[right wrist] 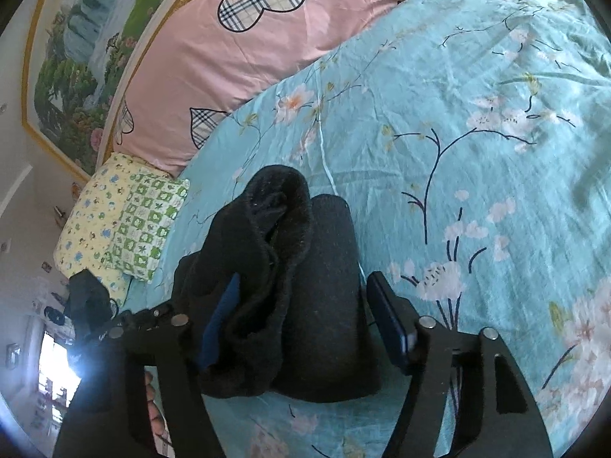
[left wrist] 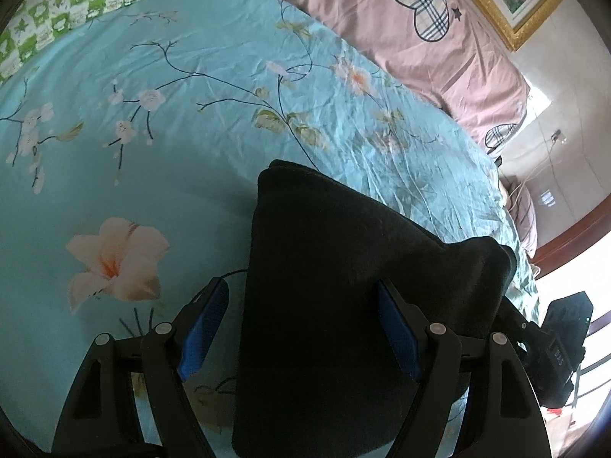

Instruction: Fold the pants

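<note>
The dark pants [left wrist: 343, 286] lie folded on the light blue flowered bed sheet [left wrist: 191, 145]. In the left wrist view my left gripper [left wrist: 301, 328] stands open, its blue pads [left wrist: 204, 328] wide apart, with the folded cloth lying between and over them. In the right wrist view the pants [right wrist: 290, 290] show a fuzzy open waistband end. My right gripper [right wrist: 305, 316] is open around this bunch; cloth drapes over the left pad [right wrist: 219, 320], the right pad is beside it. The other gripper [left wrist: 561, 347] shows at the right edge.
A pink duvet with plaid hearts [left wrist: 439, 38] lies along the far side of the bed. A green-checked pillow [right wrist: 147, 225] sits at the bed's corner. A gold-framed landscape picture [right wrist: 80, 57] hangs on the wall. A bright window or door is at the edge.
</note>
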Tool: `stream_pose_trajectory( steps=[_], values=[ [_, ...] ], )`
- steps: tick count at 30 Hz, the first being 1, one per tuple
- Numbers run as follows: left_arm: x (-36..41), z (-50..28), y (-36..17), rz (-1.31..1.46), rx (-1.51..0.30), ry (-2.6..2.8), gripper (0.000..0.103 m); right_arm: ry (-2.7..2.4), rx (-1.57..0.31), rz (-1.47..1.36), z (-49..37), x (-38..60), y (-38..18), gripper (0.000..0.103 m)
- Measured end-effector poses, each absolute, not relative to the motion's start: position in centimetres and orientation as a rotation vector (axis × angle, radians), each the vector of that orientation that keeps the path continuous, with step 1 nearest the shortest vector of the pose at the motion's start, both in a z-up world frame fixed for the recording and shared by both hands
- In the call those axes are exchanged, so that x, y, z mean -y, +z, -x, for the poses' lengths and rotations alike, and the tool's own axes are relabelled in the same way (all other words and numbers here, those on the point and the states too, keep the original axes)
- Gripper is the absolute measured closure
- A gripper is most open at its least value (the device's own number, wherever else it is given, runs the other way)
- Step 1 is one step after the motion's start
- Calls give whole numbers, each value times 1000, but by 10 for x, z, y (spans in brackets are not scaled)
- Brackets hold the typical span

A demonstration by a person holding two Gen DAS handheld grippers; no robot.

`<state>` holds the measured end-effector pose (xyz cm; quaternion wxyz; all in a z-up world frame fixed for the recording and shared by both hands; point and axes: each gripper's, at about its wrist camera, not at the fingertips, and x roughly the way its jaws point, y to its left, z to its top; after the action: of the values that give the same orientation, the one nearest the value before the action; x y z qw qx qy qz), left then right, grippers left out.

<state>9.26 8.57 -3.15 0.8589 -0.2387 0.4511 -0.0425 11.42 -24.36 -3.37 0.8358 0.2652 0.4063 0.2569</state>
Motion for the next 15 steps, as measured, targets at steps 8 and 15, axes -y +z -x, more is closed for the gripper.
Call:
stream_pose_trajectory(
  steps=[8, 15],
  values=[
    [-89, -101, -42, 566, -967, -141, 47, 595, -873, -601, -114, 248, -41, 37],
    [-85, -98, -38, 544, -953, -143, 58, 634, -876, -620, -114, 250, -45, 45]
  ],
)
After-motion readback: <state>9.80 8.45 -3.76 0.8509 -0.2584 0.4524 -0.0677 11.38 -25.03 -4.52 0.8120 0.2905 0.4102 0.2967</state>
